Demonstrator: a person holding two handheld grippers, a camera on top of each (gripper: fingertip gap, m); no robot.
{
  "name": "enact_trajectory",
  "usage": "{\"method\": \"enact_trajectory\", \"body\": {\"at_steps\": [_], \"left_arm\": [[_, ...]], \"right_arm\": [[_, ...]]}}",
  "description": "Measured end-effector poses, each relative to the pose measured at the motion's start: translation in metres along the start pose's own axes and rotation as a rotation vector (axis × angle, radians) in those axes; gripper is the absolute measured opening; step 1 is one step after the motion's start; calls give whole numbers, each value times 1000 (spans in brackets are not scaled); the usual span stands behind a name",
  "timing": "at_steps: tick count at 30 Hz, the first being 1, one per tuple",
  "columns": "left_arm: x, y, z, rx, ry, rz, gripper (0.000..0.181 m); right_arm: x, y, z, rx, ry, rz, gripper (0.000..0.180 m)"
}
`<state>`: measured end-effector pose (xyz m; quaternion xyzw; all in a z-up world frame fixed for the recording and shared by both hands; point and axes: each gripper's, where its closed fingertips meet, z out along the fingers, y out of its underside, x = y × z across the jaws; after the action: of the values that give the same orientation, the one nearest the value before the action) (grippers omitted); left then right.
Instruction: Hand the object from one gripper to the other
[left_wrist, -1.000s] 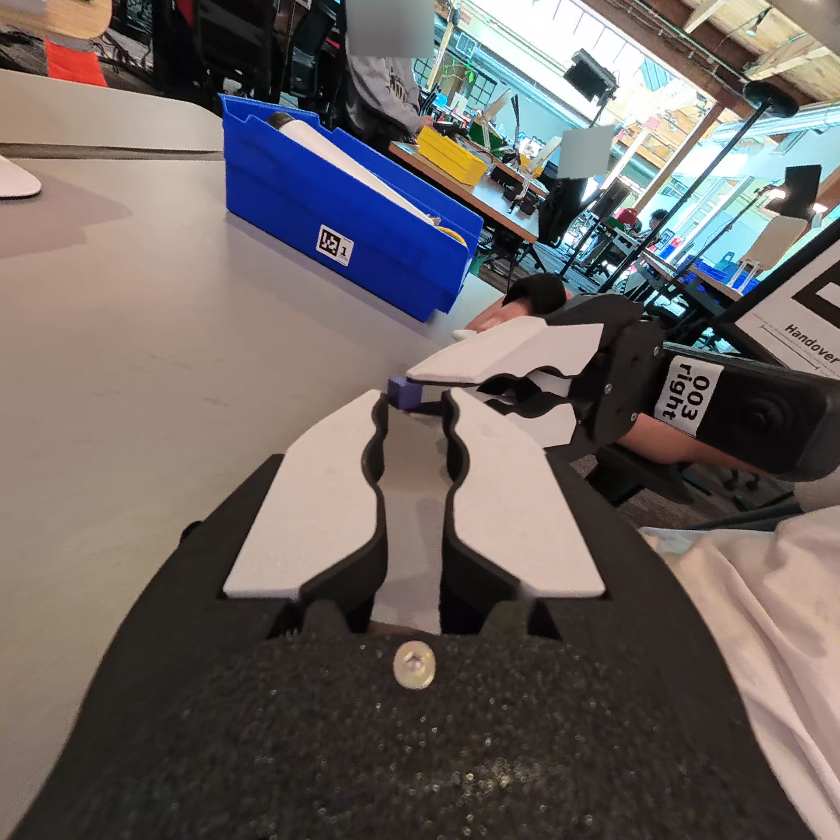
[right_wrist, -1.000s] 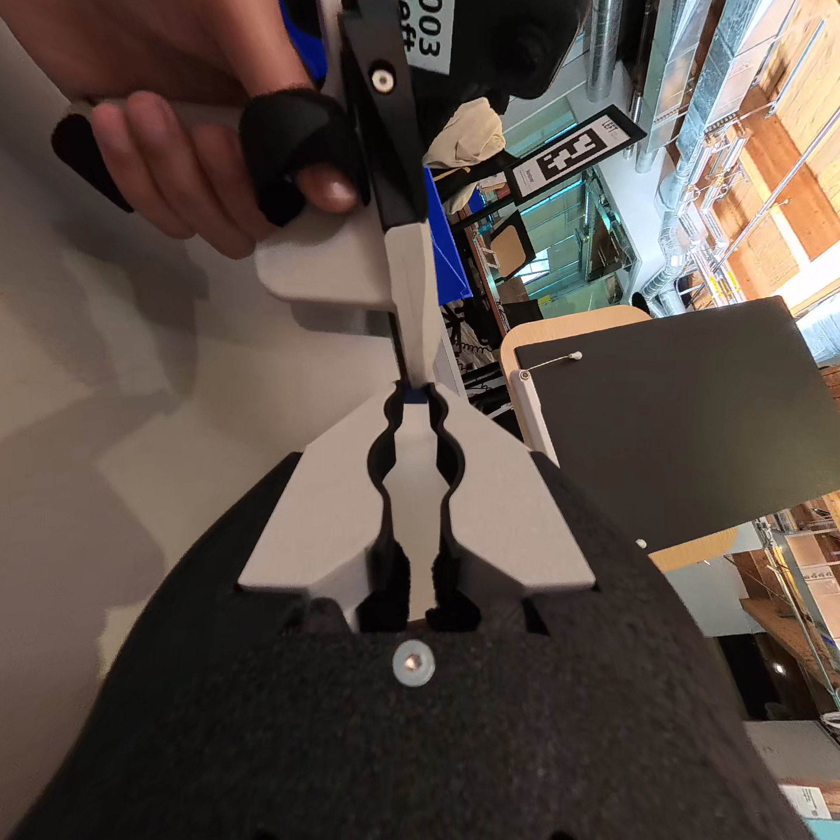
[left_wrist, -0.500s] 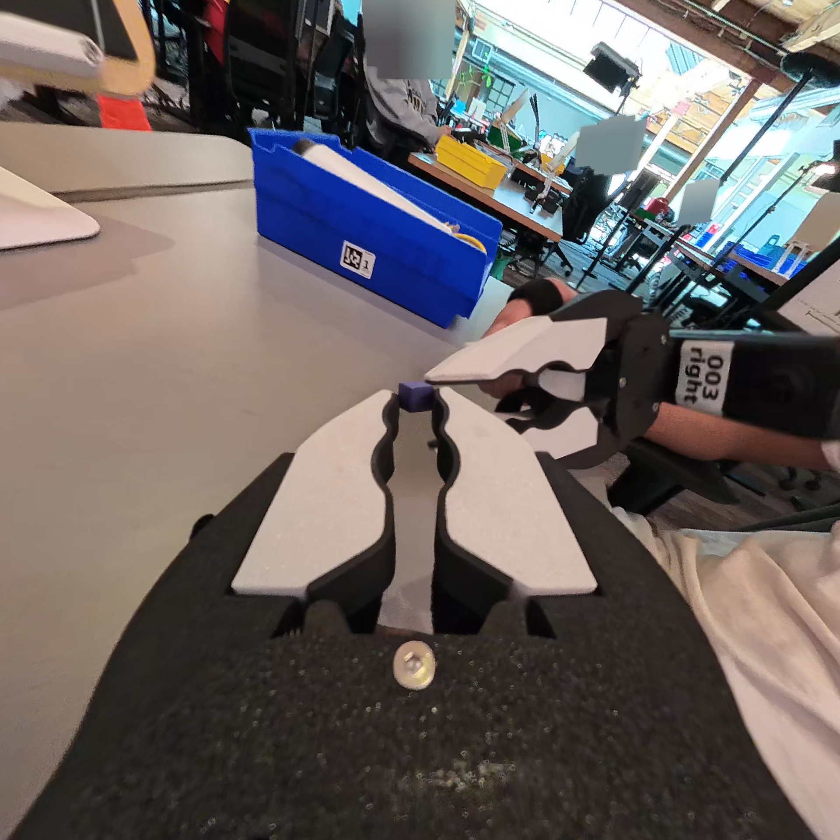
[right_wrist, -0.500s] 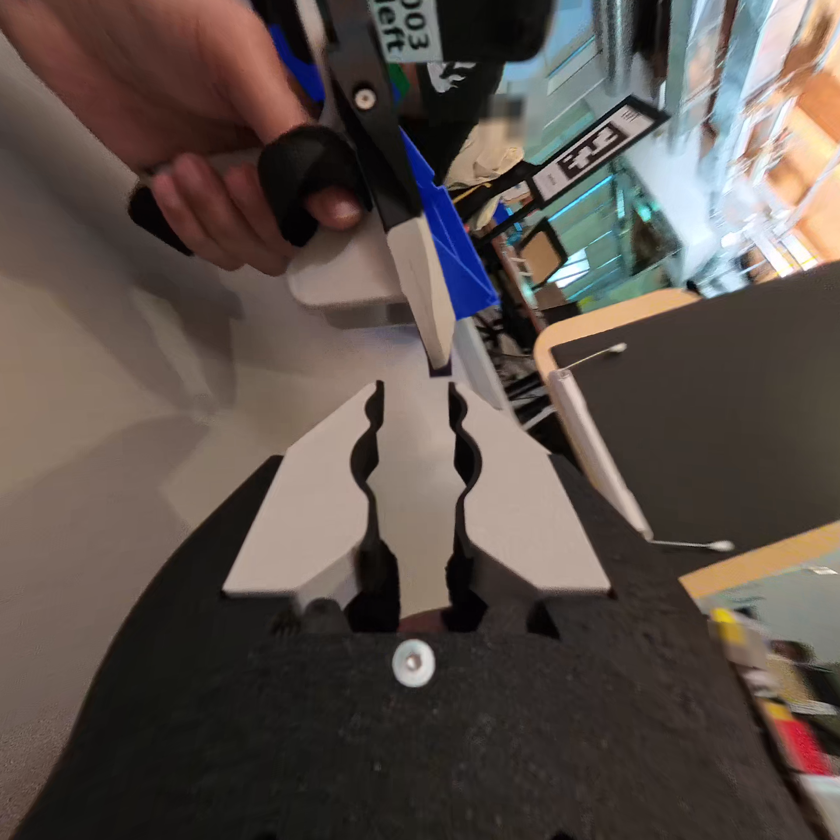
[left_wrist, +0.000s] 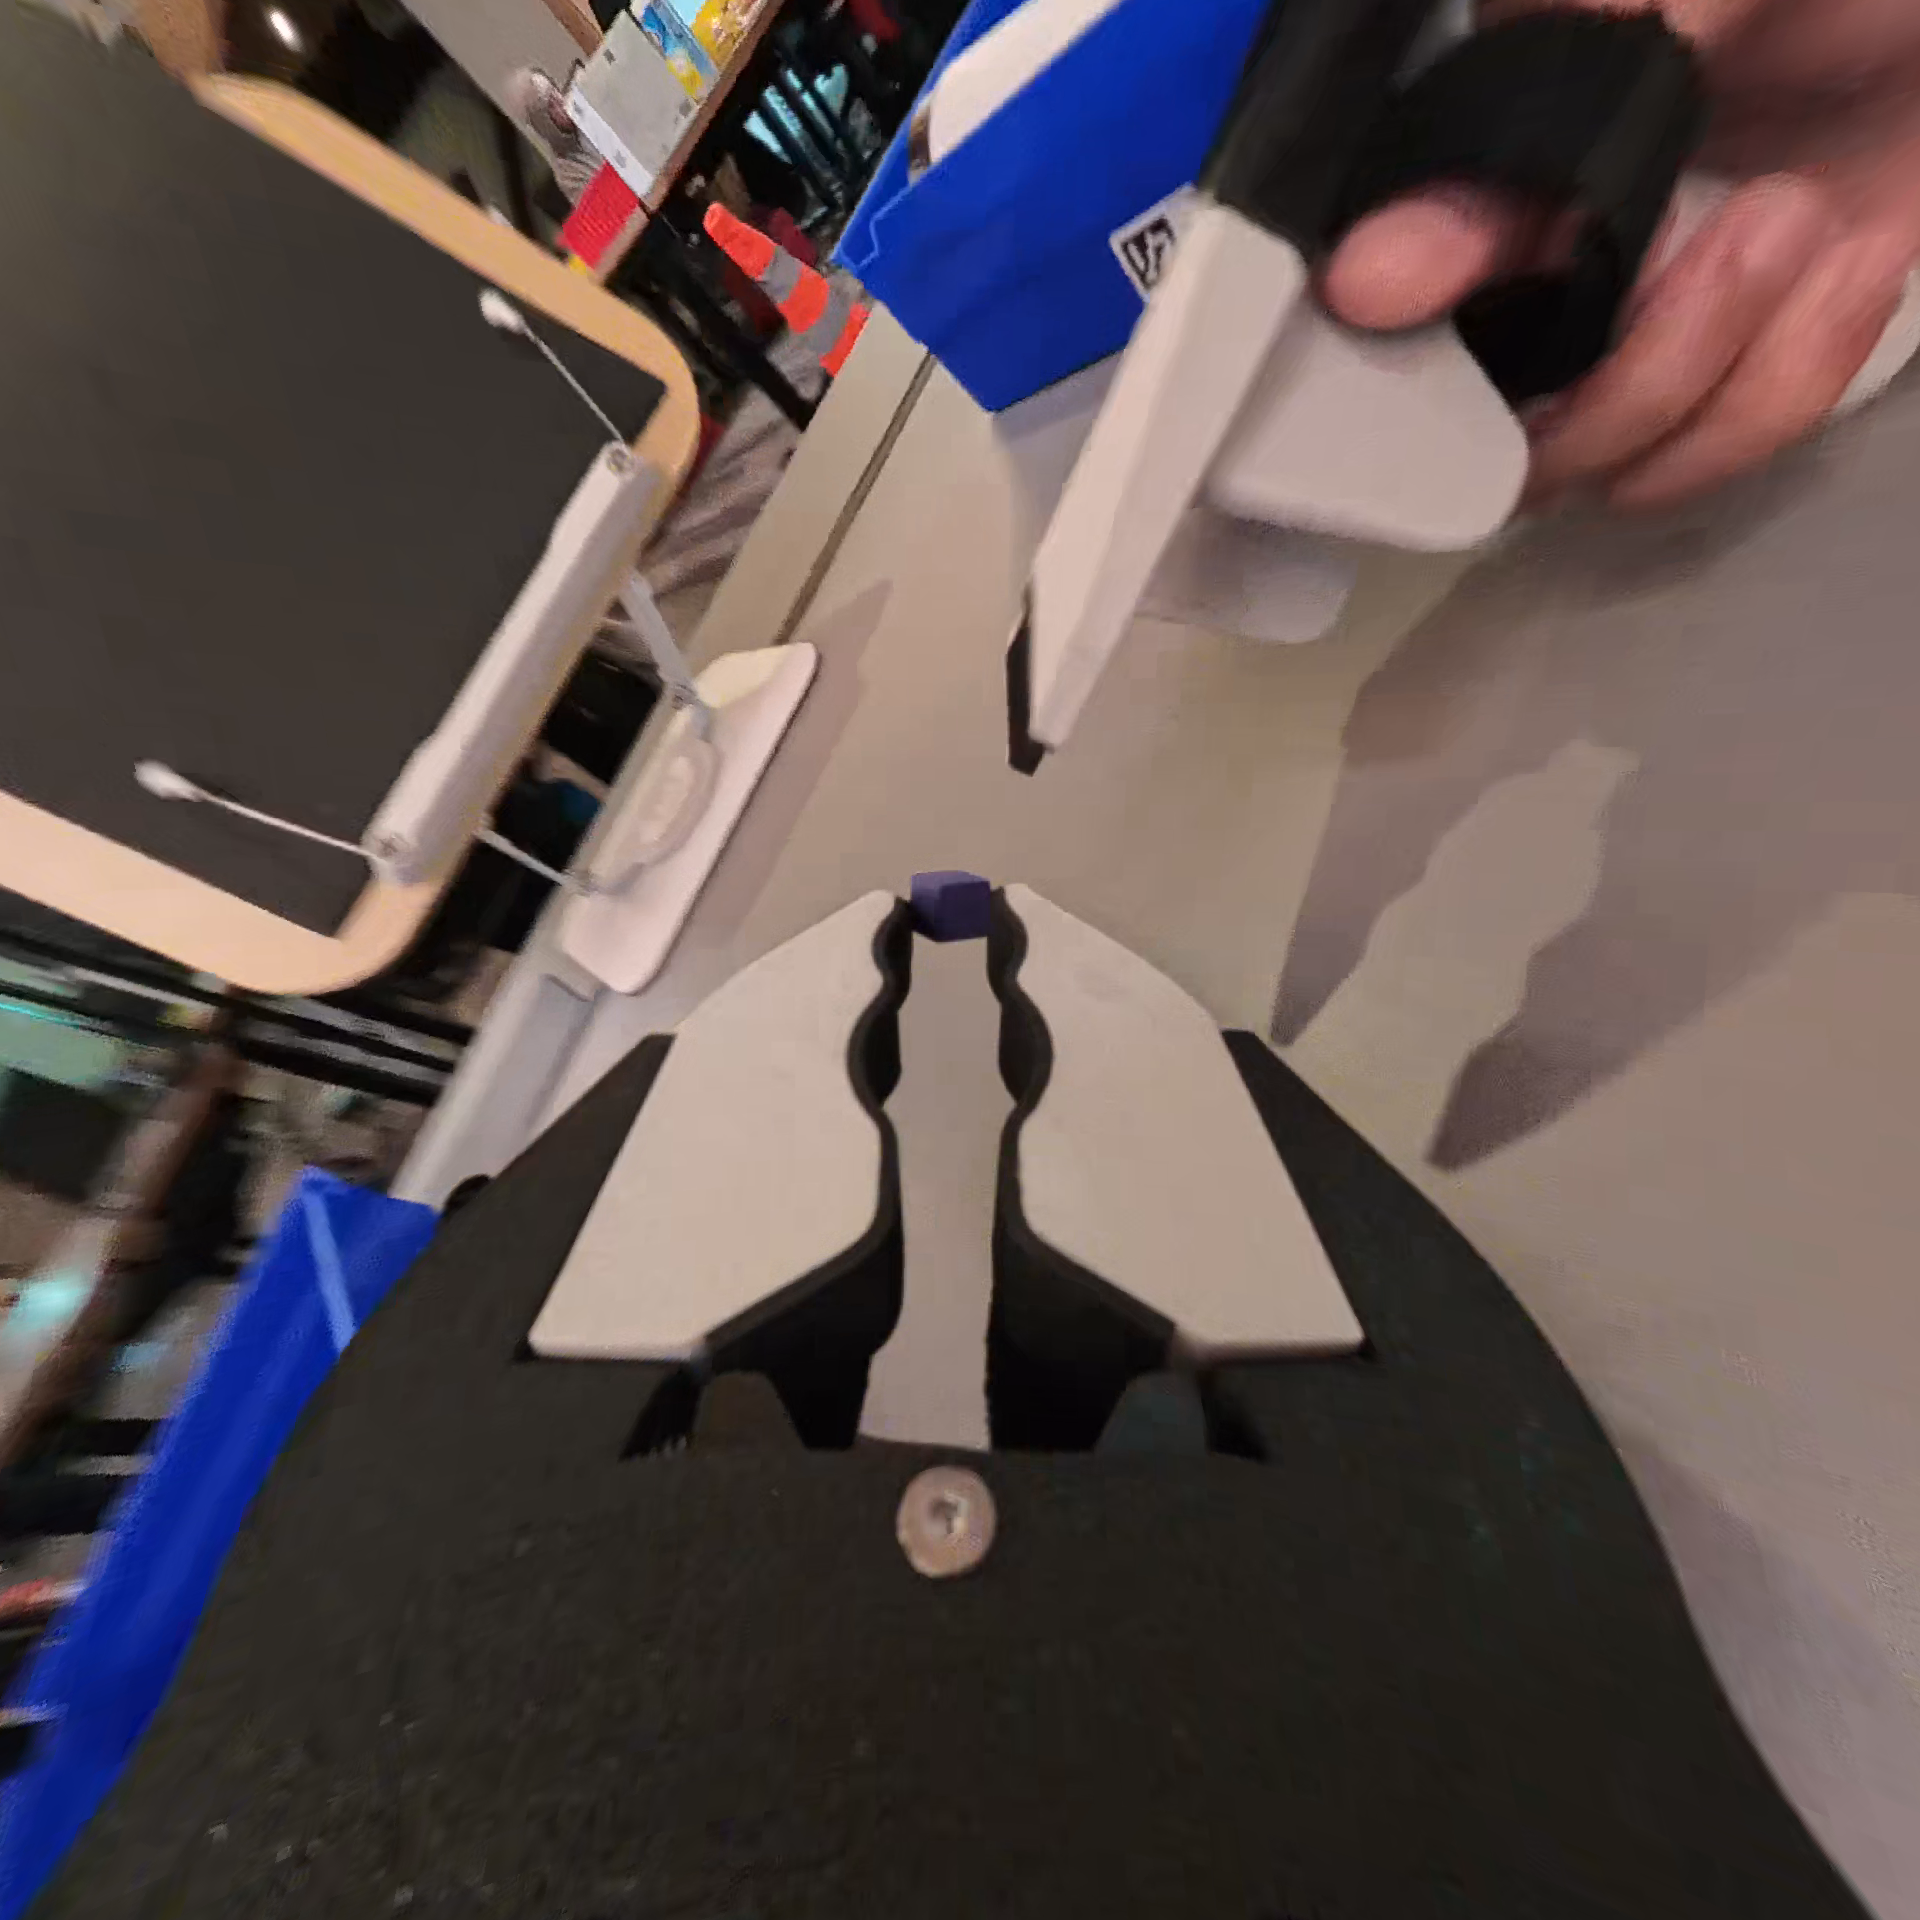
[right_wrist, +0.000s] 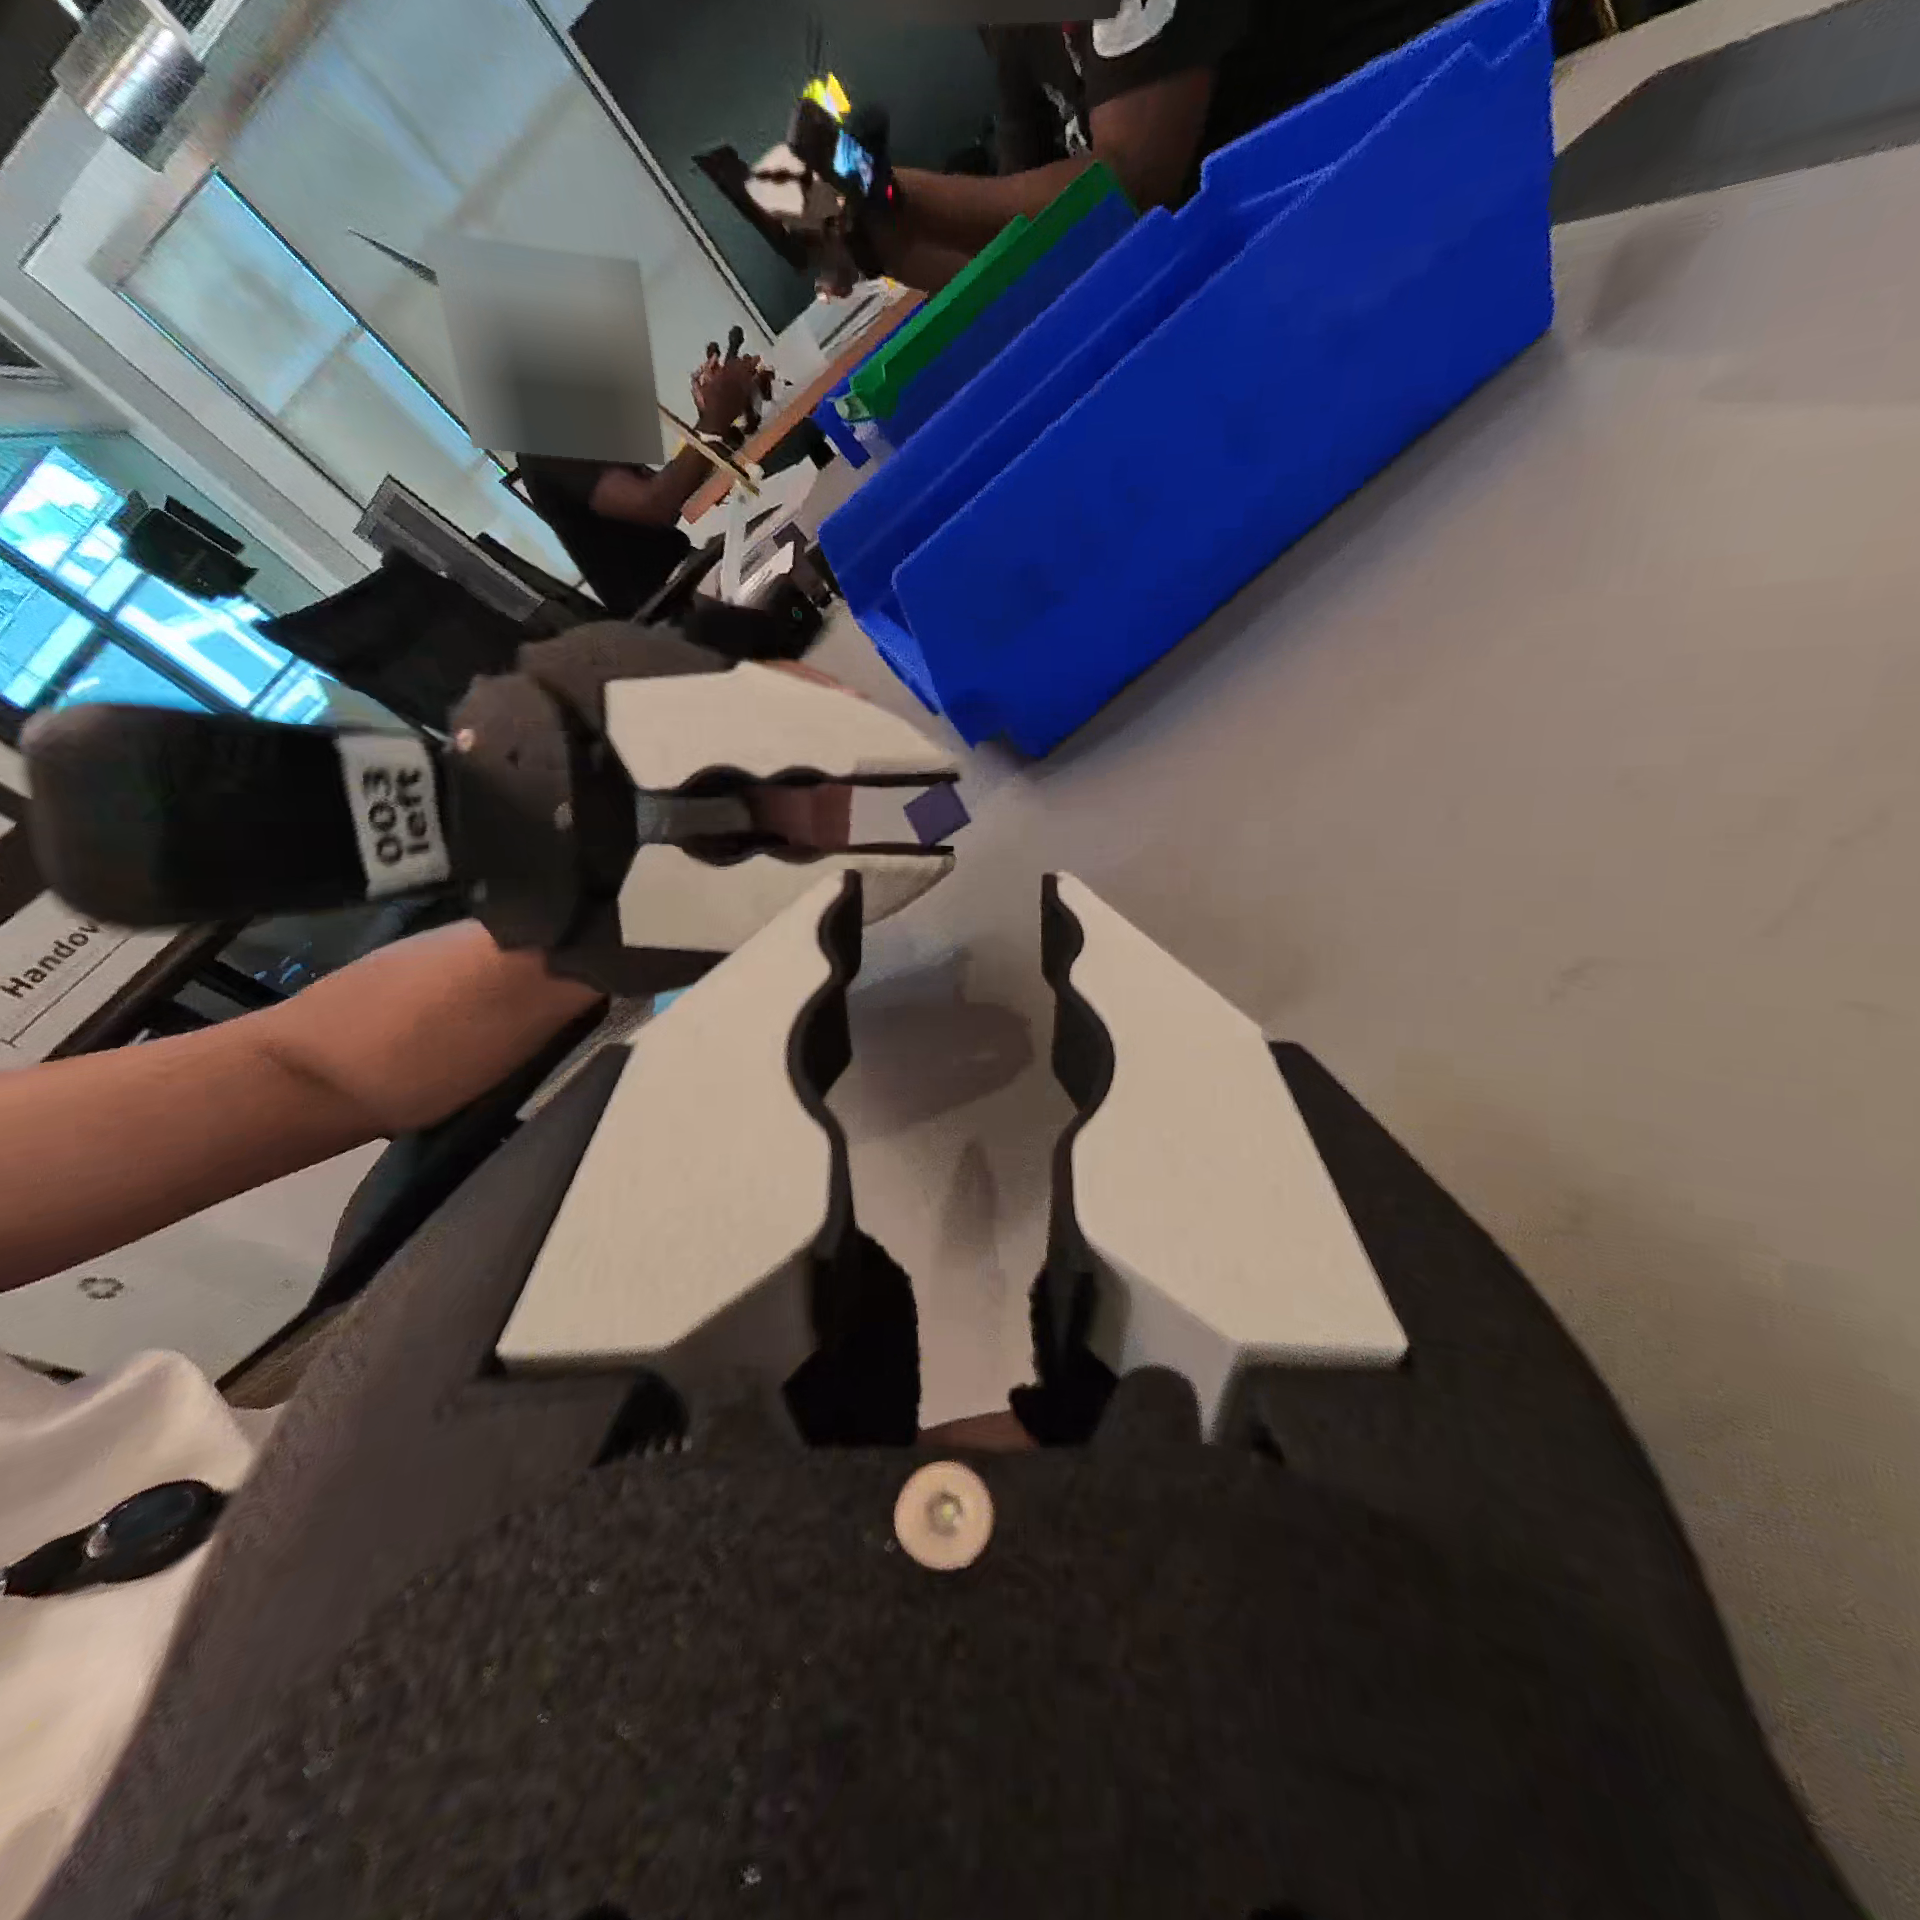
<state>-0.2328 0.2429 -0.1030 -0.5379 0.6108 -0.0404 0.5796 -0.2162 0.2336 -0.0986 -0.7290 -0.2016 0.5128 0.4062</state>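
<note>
Between the tips of the left gripper (left_wrist: 951, 914), a small purple cube (left_wrist: 947, 906) is sitting clamped, its two white fingers (left_wrist: 748, 1143) pressing on it from either side with only a narrow gap running back behind it. Seen from the right wrist view, the same cube (right_wrist: 937, 812) is showing at the very end of the left gripper (right_wrist: 951, 816), held above the grey table (right_wrist: 1558, 935) and not touching it. The right gripper (right_wrist: 948, 883) is standing with its fingers (right_wrist: 1195, 1143) spread well apart and nothing between them; only the table and a dark shadow are showing through the gap. Its tips are lying near the cube but apart from it, just below and in front in that view. In the left wrist view the right gripper (left_wrist: 1023, 717) is appearing edge-on and blurred in the upper right, well clear of the cube, with a hand (left_wrist: 1662, 260) in a black fingerless glove gripping its handle. A bare forearm (right_wrist: 260, 1081) is reaching in from the left behind the left gripper. A blue bin (right_wrist: 1195, 447) is resting on the table farther off, with a green one beyond it. A black board with a pale wooden rim (left_wrist: 260, 436) is standing at the table's edge on a white base (left_wrist: 707, 790). People are sitting at other tables in the background.
</note>
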Motion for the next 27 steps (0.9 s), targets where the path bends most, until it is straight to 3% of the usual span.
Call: {"method": "enact_trajectory", "body": {"at_steps": [3, 7, 21, 24, 27], "left_arm": [[7, -5, 1, -18, -67, 176, 13], [13, -7, 3, -40, -97, 256, 13], [16, -11, 3, -13, -78, 209, 13], [17, -13, 3, -4, -79, 210, 13], [20, -12, 4, -10, -78, 210, 13]], "right_arm": [[-3, 8, 8, -26, -2, 23, 34], [-8, 8, 12, -18, -25, 54, 25], [-8, 10, 11, -40, -4, -54, 25], [-8, 9, 12, -43, 9, -64, 14], [-6, 12, 11, -69, 24, -95, 13]]}}
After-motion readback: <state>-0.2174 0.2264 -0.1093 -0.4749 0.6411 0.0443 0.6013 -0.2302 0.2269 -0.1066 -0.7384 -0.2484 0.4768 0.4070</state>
